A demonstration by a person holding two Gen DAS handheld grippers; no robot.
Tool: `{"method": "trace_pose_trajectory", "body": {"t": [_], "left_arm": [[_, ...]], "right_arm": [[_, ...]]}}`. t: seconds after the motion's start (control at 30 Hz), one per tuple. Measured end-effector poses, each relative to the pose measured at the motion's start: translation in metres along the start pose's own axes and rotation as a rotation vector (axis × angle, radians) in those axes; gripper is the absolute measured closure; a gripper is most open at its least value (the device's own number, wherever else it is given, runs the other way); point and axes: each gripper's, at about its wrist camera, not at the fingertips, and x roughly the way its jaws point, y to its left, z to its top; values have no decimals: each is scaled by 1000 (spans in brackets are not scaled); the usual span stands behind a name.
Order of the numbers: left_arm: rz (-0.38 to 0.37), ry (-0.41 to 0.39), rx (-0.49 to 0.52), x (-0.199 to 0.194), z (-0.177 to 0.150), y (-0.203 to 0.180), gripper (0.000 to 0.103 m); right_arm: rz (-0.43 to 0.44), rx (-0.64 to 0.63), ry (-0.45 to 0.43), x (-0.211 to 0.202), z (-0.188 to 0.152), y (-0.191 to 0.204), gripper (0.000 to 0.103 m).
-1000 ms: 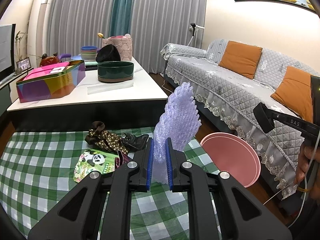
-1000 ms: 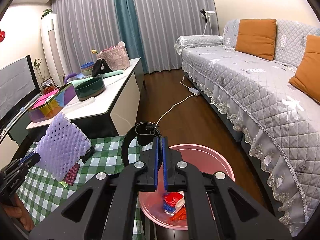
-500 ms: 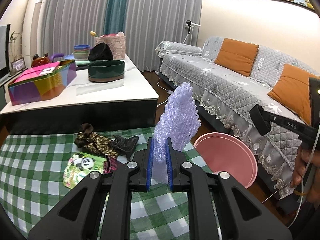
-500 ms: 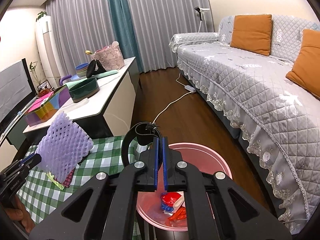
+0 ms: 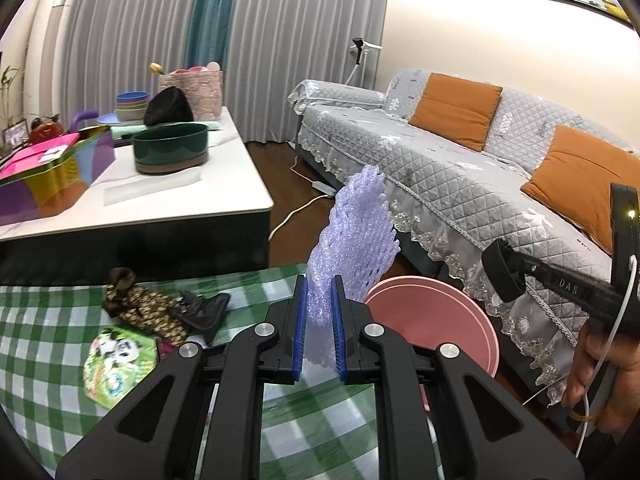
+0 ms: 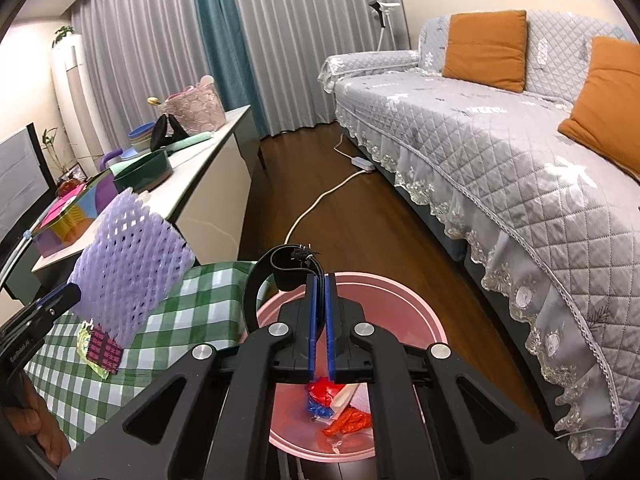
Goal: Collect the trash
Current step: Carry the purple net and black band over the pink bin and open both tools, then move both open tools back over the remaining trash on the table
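My left gripper (image 5: pixel 319 292) is shut on a purple foam net sleeve (image 5: pixel 354 240), held upright above the right edge of the green checked table (image 5: pixel 48 344); the sleeve also shows in the right wrist view (image 6: pixel 128 264). My right gripper (image 6: pixel 320 292) is shut on a black strap loop (image 6: pixel 272 276), held over the pink bin (image 6: pixel 408 308). The bin (image 5: pixel 436 320) stands on the floor beside the table and holds red, blue and white wrappers (image 6: pixel 340 404).
On the checked table lie a panda packet (image 5: pixel 118 356), a patterned brown cloth (image 5: pixel 144 308) and a black scrap (image 5: pixel 204 308). A white coffee table (image 5: pixel 168 196) with bowls and a coloured box stands behind. A grey sofa (image 5: pixel 460 184) runs along the right. A white cable (image 6: pixel 320 204) crosses the floor.
My left gripper has moved right with the foam sleeve, nearer the pink bin. My right gripper stays over the bin with the strap.
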Motion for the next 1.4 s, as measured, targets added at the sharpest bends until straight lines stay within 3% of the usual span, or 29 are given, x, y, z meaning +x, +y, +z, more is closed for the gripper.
{"method": "trace_pose_trajectory", "body": {"t": [0.43, 0.63, 0.67, 0.7, 0.73, 0.77, 0.8, 1.03, 1.4], "left_arm": [[-83, 28, 35, 48, 6, -45, 91], [-143, 75, 45, 73, 3, -61, 90], [-154, 85, 50, 77, 2, -64, 90], [-164, 96, 49, 80, 1, -66, 84], [-169, 103, 45, 82, 0, -66, 65], [-169, 105, 40, 82, 0, -66, 56], [-166, 98, 34, 80, 0, -65, 52], [-131, 80, 5, 53, -2, -44, 52], [-49, 33, -39, -9, -2, -4, 52]], "right_arm": [[-36, 25, 54, 21, -11, -17, 99], [-53, 47, 82, 27, -14, -22, 92], [-62, 51, 89, 29, -15, -23, 84], [-70, 55, 95, 30, -15, -24, 74], [-85, 64, 98, 31, -15, -25, 53], [-95, 71, 94, 30, -15, -27, 43], [-103, 78, 87, 29, -15, -27, 43], [-107, 75, 61, 20, -9, -17, 43], [-26, 48, 1, -16, 3, 24, 42]]}}
